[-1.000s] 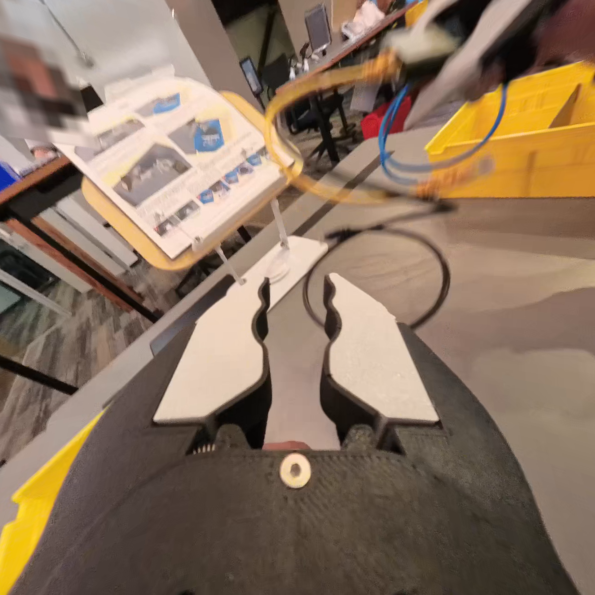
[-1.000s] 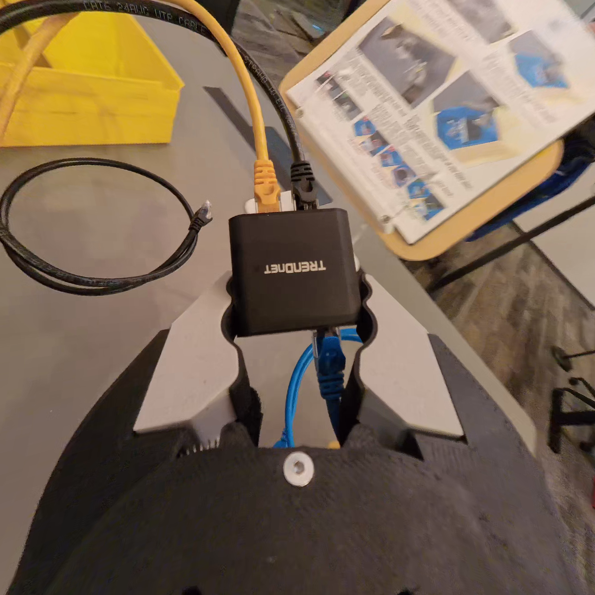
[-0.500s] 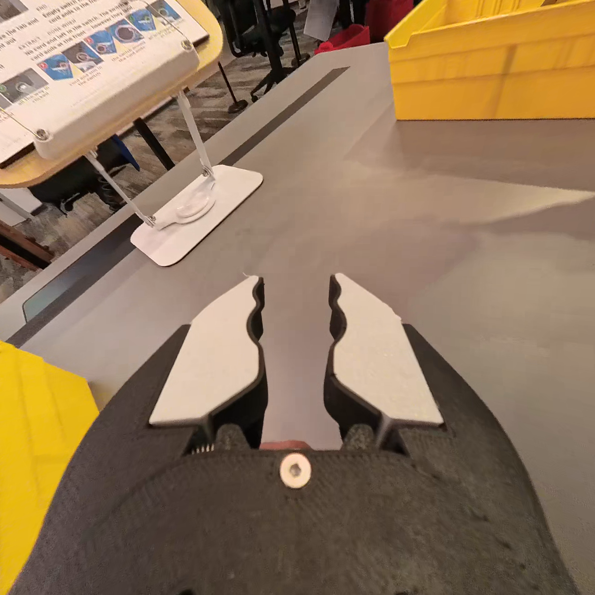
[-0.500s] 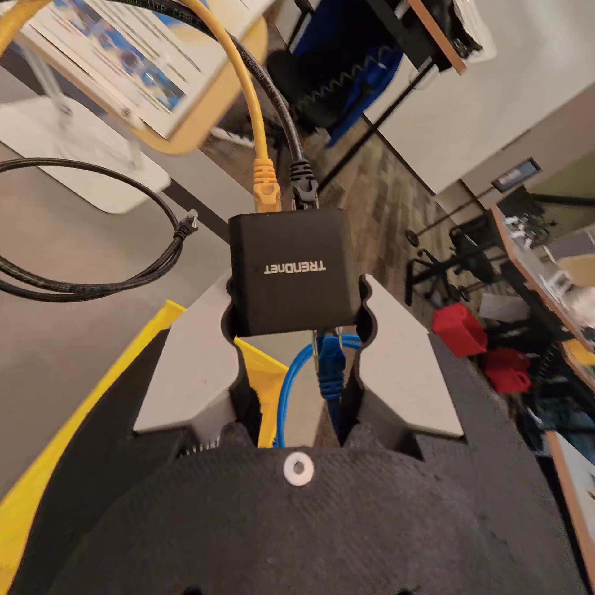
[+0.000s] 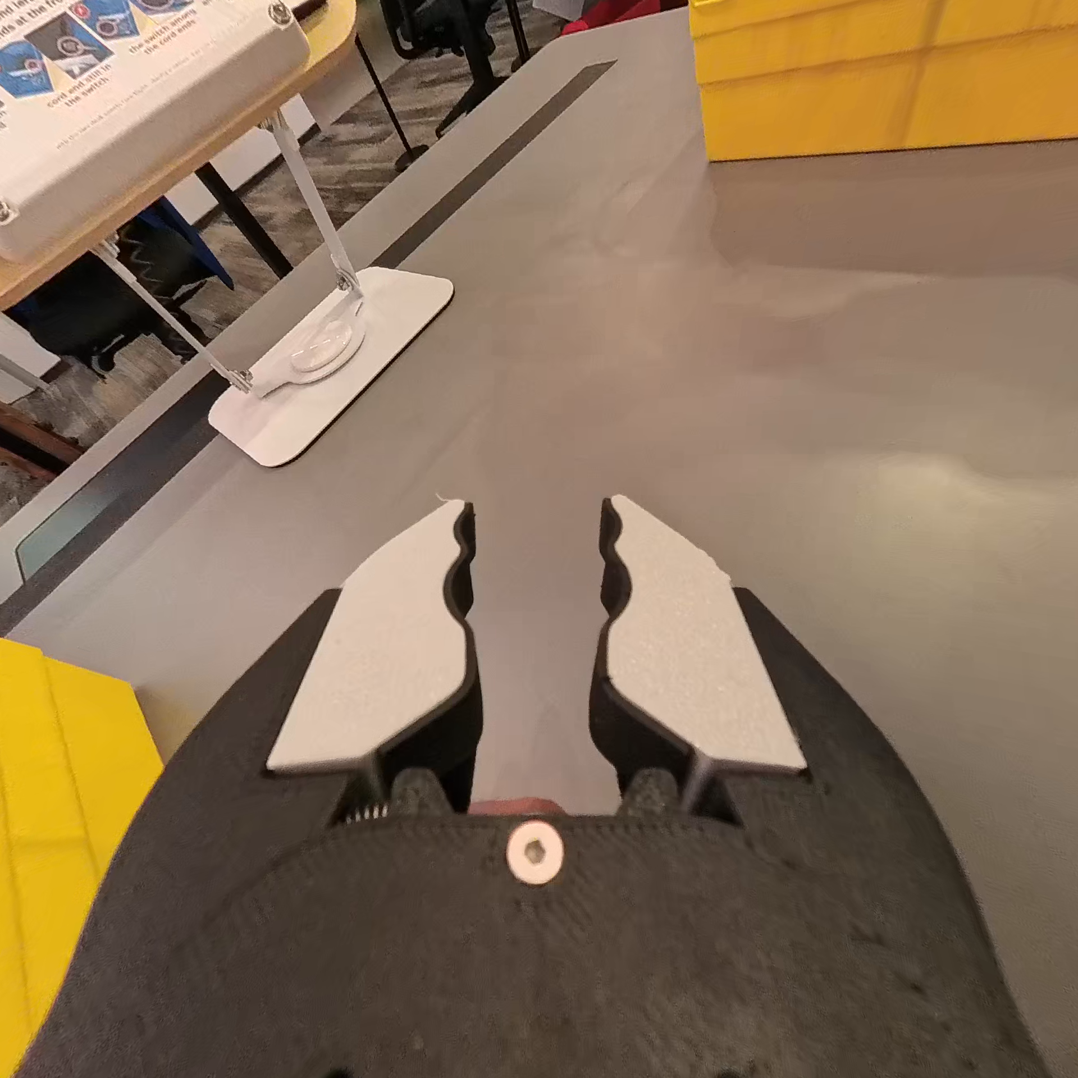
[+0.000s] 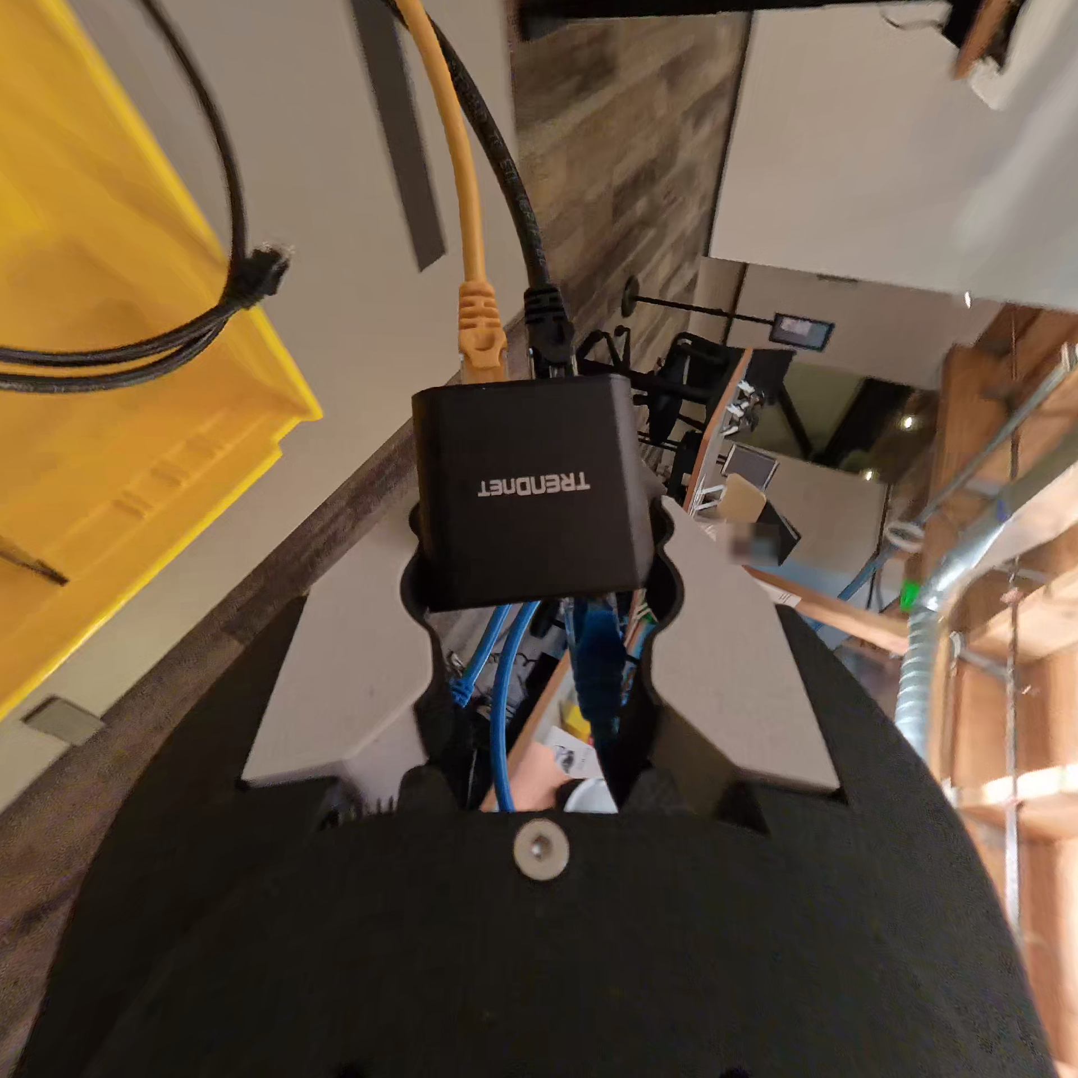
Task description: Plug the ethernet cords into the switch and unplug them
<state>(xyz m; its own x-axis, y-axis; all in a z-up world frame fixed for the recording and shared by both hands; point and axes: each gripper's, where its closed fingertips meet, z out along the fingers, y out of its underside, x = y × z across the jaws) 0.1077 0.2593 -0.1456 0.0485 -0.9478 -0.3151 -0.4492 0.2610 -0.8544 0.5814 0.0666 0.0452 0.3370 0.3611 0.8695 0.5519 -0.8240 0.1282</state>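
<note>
The table (image 5: pixel 758 408) is smooth, matte grey, with a dark strip running along its far edge. Both tools have coarse, grainy black bodies and flat pale grey fingers with wavy inner edges.

The left gripper (image 5: pixel 536 525) is spread apart over bare table, holding and touching nothing. At its 10 o'clock stands a white flat-based stand (image 5: pixel 332 361) with thin metal legs, carrying a printed instruction sheet (image 5: pixel 116 76) on a rounded wooden board. A glossy yellow plastic bin (image 5: pixel 886 76) sits at 1 o'clock, and another yellow bin (image 5: pixel 58 816) shows at 8 o'clock.

The right gripper (image 6: pixel 536 525) is clamped on the switch (image 6: pixel 528 490), a small matte black box with rounded corners and pale lettering on top, pinched by its two sides and lifted clear of the table. An orange cord (image 6: pixel 466 192) and a black cord (image 6: pixel 513 192) are plugged side by side into its far face, running off toward 12 o'clock. A blue cord (image 6: pixel 595 665) is plugged into its near face and hangs between the fingers, looping there. A loose black cord (image 6: pixel 192 332) with a free plug lies coiled at 10 o'clock, over a yellow bin (image 6: pixel 116 408).
</note>
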